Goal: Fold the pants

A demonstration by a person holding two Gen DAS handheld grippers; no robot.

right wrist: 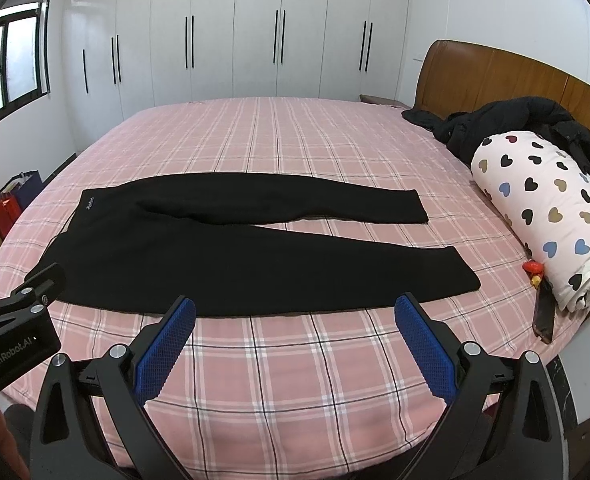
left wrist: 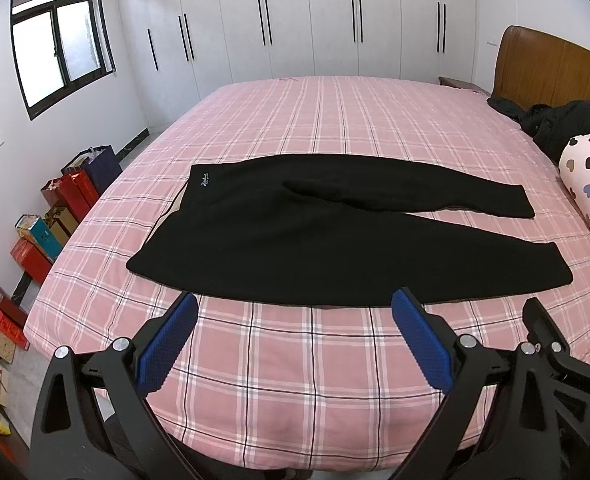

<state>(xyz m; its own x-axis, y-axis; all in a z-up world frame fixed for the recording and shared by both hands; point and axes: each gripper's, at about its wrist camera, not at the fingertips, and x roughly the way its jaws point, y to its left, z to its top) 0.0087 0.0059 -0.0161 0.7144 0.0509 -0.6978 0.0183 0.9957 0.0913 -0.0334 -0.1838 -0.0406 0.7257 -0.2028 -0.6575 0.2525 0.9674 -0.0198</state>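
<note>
Lying flat on bed (left wrist: 295, 360): black pants (left wrist: 255, 236).

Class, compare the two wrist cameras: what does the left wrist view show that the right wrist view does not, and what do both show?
Only the left wrist view shows the row of red gift boxes on the floor beside the bed.
Only the right wrist view shows the dark phone lying below the heart-print bolster.
Both show the black pants spread flat on the pink plaid bed, a black jacket by the headboard, and both grippers, left gripper and right gripper, open and apart from the cloth.
</note>
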